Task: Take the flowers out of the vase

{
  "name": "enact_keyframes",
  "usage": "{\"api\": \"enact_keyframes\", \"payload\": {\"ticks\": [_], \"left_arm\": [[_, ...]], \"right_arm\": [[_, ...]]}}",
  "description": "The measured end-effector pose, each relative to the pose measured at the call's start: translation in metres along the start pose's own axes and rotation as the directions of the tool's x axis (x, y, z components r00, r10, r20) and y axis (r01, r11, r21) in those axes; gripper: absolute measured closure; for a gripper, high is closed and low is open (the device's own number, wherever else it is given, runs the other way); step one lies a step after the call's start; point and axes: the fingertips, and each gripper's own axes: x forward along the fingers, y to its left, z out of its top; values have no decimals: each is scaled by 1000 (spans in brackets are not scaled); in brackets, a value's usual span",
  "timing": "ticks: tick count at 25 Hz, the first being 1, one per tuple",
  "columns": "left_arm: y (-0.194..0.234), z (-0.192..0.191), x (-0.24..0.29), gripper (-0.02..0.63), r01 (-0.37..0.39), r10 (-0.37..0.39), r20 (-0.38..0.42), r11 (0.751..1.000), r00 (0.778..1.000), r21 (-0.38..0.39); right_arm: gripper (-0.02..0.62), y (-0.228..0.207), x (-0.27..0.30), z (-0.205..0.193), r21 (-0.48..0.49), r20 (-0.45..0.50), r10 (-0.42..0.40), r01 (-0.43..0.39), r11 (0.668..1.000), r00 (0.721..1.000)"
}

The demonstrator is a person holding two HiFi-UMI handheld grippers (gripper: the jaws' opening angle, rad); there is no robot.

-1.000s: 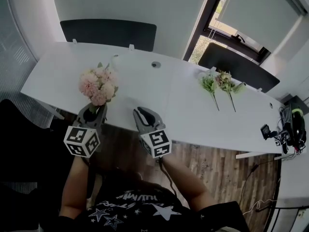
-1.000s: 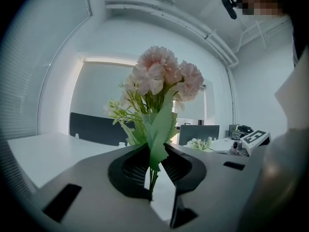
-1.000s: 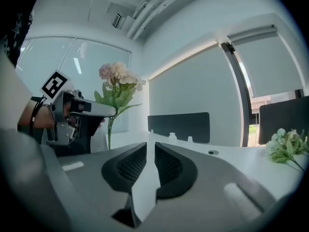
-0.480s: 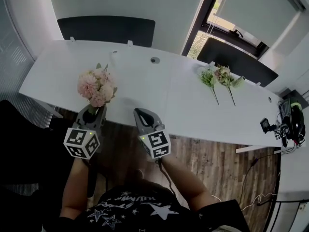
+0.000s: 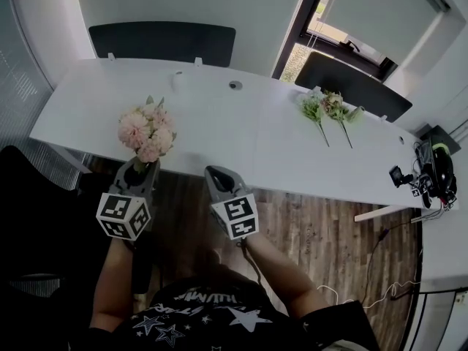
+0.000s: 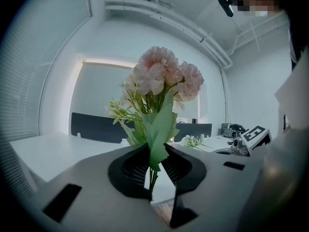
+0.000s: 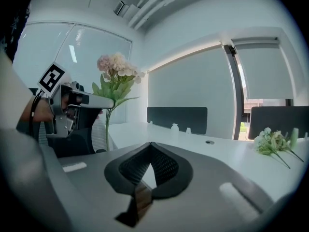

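Two tongs: left tongs [image 5: 140, 166] and right tongs [image 5: 218, 173] side by side just off the table's [image 5: 241, 126] near edge, over wooden floor [image 5: 314, 232].
Left grip: clamped on the stems of a pink flower bunch [image 5: 148, 131].
Right grip: closed, nothing between.
Bunch: upright, blooms over the table's near edge.
Loose flowers [image 5: 327, 110]: two sprigs lying flat on the table's far right part, well apart from the bunch.

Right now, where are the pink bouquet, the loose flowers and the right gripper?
pink bouquet [image 5: 148, 132]: head view, on the blooms.
loose flowers [image 5: 335, 108]: head view, on a flower head.
right gripper [image 5: 214, 171]: head view, between its fingertips.
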Motion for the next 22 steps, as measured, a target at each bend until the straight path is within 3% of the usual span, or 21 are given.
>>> {"api": "enact_keyframes", "payload": {"ticks": [12, 22], "left_arm": [[17, -11, -93, 534, 24, -24, 18, 1000, 1000, -10], [11, 0, -121, 534, 60, -60, 3, 998, 998, -3]], "right_arm": [[594, 82, -32, 7, 17, 19, -19, 18, 1000, 1000], [594, 92, -55, 27, 69, 46, -79, 76, 995, 996]]}}
